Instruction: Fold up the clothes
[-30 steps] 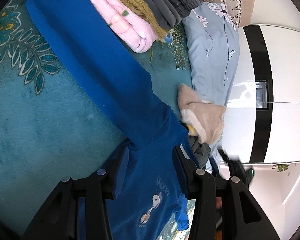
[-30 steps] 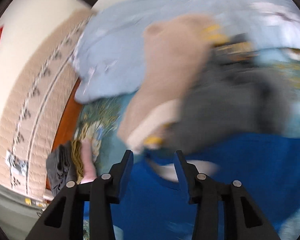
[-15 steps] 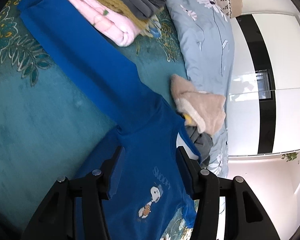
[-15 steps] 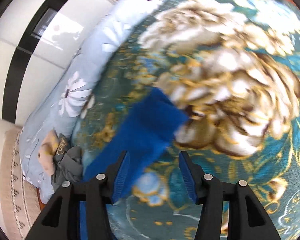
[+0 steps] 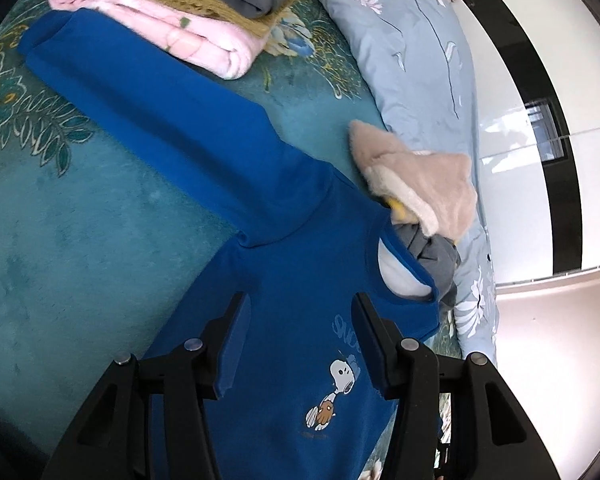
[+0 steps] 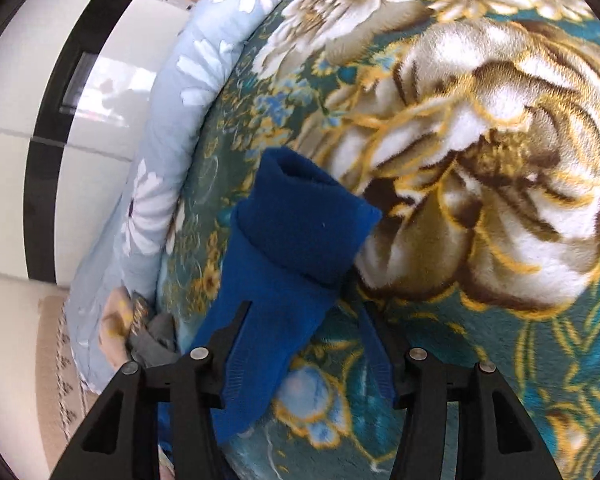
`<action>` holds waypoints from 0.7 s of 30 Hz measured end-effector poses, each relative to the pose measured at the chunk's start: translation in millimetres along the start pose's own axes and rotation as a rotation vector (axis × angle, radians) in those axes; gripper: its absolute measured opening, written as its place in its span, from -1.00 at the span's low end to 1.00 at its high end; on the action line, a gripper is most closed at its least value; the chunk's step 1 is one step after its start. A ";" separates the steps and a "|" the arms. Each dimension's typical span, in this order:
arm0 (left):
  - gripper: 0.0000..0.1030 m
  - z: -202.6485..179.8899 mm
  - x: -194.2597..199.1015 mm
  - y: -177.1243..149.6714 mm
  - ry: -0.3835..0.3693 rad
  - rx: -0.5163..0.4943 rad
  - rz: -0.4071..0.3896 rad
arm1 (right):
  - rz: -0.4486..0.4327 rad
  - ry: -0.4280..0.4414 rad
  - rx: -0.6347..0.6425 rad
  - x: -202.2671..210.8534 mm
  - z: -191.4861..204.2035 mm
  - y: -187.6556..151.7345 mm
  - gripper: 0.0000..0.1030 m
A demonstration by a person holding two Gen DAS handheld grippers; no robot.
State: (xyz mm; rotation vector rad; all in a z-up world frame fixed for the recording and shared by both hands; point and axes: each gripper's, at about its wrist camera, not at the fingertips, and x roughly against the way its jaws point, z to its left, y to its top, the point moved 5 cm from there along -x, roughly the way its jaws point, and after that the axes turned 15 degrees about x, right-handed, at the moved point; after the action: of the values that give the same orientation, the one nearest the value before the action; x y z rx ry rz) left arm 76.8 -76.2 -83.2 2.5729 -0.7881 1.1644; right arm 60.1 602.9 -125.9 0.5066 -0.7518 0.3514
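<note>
Between the right hand-held gripper's (image 6: 308, 344) spread fingers lies the blue sleeve (image 6: 296, 240).

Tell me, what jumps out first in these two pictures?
A bright blue sweatshirt with a cartoon dog print lies spread on a teal flowered blanket, one sleeve stretched toward a stack of folded clothes at the top. The left claw hovers open over its chest. In the other view, the right claw is open around the other sleeve's cuff, beside a huge gold-and-white flower pattern.
</note>
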 end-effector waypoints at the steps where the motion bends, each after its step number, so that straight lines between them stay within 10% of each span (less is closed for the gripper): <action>1: 0.04 1.1 1.2 0.9 -0.001 0.006 -0.003 | -0.007 0.006 -0.022 -1.6 -0.7 2.0 0.11; 12: 0.04 7.4 6.9 6.4 -0.033 0.060 -0.023 | -0.017 0.020 -0.152 -5.0 -3.3 18.6 -0.58; 21: 0.04 27.3 23.2 34.0 -0.183 0.266 -0.060 | -0.120 0.064 0.199 56.0 104.2 36.9 -0.62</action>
State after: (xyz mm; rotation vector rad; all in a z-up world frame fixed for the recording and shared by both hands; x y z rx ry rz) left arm 88.1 -124.2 -85.1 2.9336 -0.6214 1.0929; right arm 22.8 582.6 -9.6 0.7215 -0.6245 0.3301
